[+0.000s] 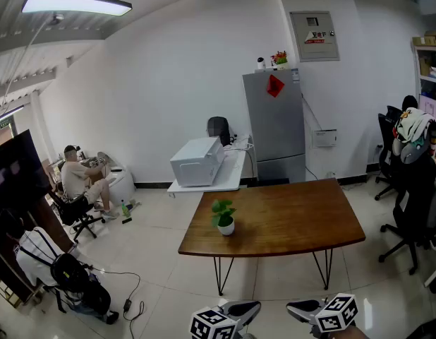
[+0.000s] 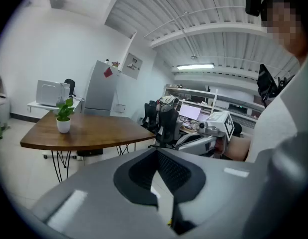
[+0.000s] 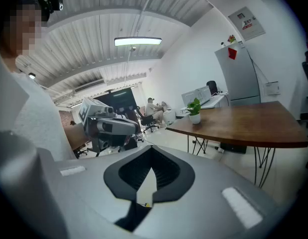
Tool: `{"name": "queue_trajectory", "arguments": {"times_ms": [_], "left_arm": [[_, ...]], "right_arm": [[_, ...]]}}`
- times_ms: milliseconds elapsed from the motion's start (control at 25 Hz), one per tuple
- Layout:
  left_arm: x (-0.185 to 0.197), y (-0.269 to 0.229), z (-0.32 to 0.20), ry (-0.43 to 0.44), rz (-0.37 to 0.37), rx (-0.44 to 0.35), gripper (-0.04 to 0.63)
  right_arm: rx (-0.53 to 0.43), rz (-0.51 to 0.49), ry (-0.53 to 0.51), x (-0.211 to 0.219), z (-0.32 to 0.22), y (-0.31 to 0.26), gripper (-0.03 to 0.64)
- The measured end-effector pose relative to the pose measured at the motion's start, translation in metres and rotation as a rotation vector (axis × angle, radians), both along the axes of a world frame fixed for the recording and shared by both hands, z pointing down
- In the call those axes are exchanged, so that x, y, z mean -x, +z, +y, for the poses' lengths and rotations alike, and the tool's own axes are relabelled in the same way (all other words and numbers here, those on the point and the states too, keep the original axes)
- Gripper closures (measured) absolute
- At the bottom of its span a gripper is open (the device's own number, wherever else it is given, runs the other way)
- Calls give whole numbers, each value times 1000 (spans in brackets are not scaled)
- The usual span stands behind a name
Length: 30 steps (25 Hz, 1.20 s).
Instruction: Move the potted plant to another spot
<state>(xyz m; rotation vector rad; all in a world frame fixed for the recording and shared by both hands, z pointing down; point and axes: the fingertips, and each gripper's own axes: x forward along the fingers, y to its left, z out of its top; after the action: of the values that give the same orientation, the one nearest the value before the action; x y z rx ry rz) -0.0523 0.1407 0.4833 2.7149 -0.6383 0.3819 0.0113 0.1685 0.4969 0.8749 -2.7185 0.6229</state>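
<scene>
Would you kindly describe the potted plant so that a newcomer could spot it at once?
Start at the wooden table in the middle of the room, in front of the grey refrigerator. Near its left end in the head view stands the potted plant: green leaves in a small white pot, the only thing on the tabletop.

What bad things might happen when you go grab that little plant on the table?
The potted plant stands near the wooden table's edge, so a bump might tip it onto the floor. Both the left gripper and right gripper are shut; reaching in without opening would likely push the pot over.
</scene>
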Motion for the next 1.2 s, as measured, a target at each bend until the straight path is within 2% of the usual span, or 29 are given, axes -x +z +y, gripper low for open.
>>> {"name": "queue_trajectory", "arguments": {"times_ms": [240, 400, 720, 920, 1040, 1200], "left_arm": [[9, -6, -74, 0, 8, 2, 606], [21, 1, -148, 6, -7, -3, 606], [71, 18, -303, 8, -28, 61, 606], [96, 22, -373, 20, -27, 80, 606], [99, 29, -402, 32, -21, 91, 606], [99, 37, -417, 42, -19, 109, 606]], "right_arm": [[-17, 8, 9, 10, -79, 5, 614], [-2, 4, 22, 23, -153, 13, 614], [34, 1, 35, 58, -307, 20, 614], [-12, -3, -26, 88, -372, 12, 612], [-19, -25, -62, 99, -399, 13, 561], [-11, -44, -43, 102, -421, 20, 478]]}}
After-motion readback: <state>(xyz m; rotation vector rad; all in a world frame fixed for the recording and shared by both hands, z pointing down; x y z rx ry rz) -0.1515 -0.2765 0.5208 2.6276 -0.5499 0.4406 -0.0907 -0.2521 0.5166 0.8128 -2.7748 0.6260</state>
